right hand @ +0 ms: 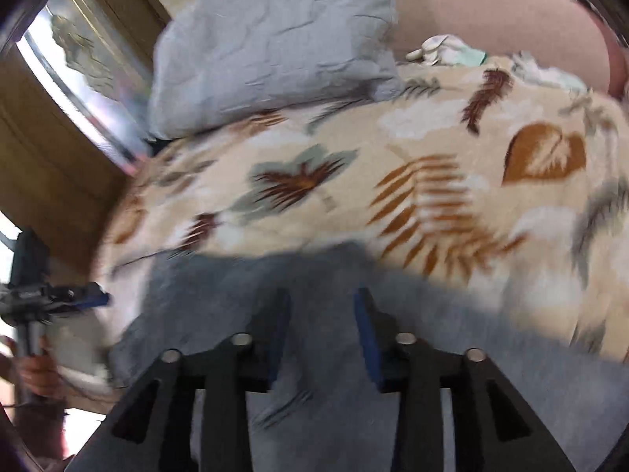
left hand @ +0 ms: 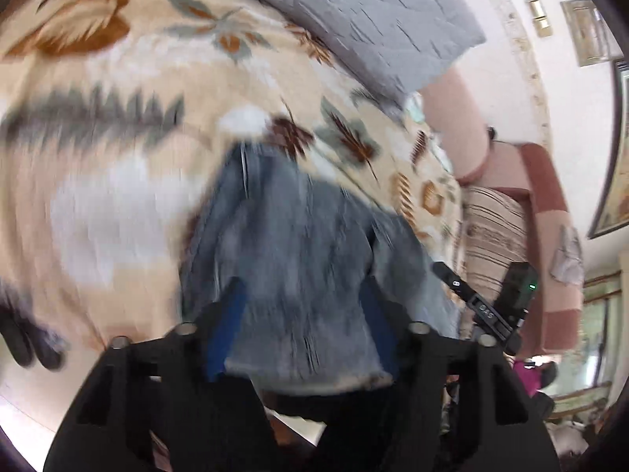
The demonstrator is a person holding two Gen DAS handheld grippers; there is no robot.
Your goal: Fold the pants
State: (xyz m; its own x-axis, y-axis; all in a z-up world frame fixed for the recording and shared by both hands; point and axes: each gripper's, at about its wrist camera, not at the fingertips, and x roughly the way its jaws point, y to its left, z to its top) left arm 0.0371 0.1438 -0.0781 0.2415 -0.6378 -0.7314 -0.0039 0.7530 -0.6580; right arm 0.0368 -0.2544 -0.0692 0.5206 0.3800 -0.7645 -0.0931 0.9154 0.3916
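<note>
Faded blue jeans [left hand: 291, 228] lie on a beige leaf-print blanket [left hand: 118, 118], blurred by motion. My left gripper [left hand: 304, 314] stands with its blue pads [left hand: 232, 314] wide apart, the denim and its frayed hem filling the gap. In the right wrist view the jeans [right hand: 220, 287] spread under my right gripper [right hand: 322, 314], whose pads are also apart with cloth between them. I cannot see either pair of pads pressing the fabric. The right gripper [left hand: 483, 306] shows at the jeans' right side, and the left gripper [right hand: 59, 299], held by a hand [right hand: 35, 369], at their left.
A grey quilted pillow [right hand: 275, 39] rests at the head of the blanket [right hand: 432, 149], with a pink padded headboard [right hand: 491, 11] behind it. The same pillow [left hand: 373, 11] sits at the top. A dark object [left hand: 23, 342] lies at the left edge. A window is at far left.
</note>
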